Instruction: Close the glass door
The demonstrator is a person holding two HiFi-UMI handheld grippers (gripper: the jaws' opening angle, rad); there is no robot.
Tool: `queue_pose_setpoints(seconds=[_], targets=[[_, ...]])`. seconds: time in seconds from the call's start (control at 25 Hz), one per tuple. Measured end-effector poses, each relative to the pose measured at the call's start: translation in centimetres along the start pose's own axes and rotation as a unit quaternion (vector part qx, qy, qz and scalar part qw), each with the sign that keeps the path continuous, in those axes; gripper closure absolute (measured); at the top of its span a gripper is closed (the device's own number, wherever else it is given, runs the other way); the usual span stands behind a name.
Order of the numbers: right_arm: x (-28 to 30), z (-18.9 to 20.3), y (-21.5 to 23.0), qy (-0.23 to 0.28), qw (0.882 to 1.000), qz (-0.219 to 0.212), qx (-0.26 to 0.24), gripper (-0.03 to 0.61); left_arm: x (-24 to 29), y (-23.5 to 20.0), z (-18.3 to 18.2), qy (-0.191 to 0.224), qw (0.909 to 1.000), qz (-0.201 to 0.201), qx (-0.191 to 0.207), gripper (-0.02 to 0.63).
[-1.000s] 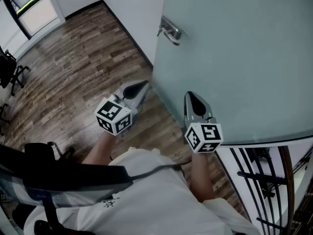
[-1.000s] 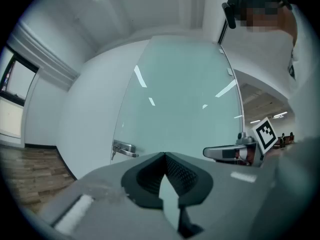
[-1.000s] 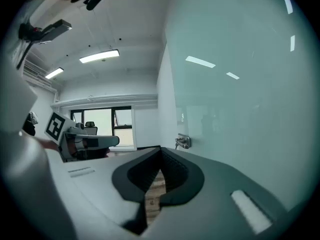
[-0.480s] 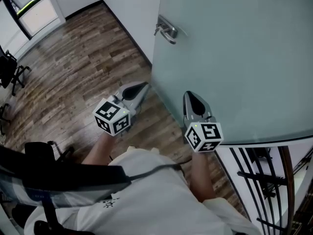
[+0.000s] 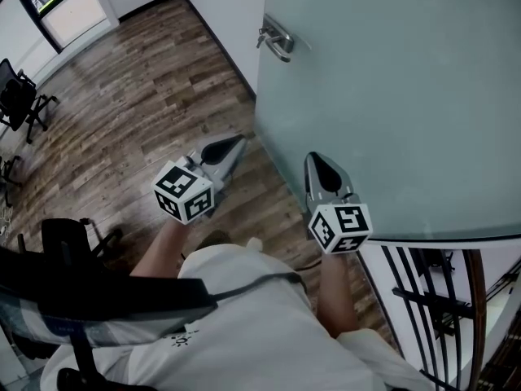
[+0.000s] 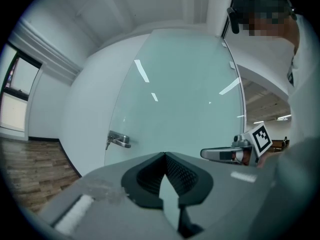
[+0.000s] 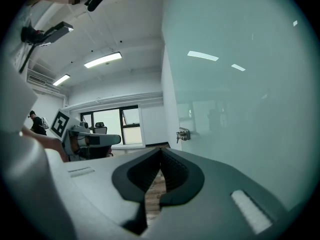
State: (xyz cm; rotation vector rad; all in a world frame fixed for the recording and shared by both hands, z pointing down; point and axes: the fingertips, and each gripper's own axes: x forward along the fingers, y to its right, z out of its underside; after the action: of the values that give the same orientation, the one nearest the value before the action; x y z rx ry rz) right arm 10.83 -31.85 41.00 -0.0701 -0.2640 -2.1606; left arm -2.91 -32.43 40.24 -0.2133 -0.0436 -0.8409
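You're holding right gripper (image 5: pixel 316 161) closed, empty, pointing at door (image 5: pixel 407 96) mid-frame; left gripper (image 5: pixel 234 142), also closed, sitting just left.

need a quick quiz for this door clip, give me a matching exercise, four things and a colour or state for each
Things:
1 door handle
2 floor
3 office chair
4 right claw

Descriptions:
a shut, nothing in it
b silver metal
c black
d brown wood planks

Pairs: 1-b, 2-d, 3-c, 4-a
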Motion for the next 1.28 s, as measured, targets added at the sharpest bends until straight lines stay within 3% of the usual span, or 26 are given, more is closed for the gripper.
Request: queue_pose_setpoints(seconds=[0.36, 0.68, 1.28], targets=[[-0.8, -0.1, 2.6, 0.005, 1.0, -0.006, 0.009, 0.569, -0.1, 0.6, 1.3, -0.01, 0.9993, -0.029, -0.022, 0.609], [1.6, -0.1, 2.1, 0.004, 1.0, -0.02, 0.005, 0.569, 1.8, -0.2, 1.2, -0.021, 0.9995, -0.003, -0.023, 0.609], [13.2, -2.2, 2.7, -0.017, 1.0, 0.008, -0.025, 0.569, 5.9, -10.6, -1.8, -0.011, 0.9994, 0.029, -0.012, 0.609]])
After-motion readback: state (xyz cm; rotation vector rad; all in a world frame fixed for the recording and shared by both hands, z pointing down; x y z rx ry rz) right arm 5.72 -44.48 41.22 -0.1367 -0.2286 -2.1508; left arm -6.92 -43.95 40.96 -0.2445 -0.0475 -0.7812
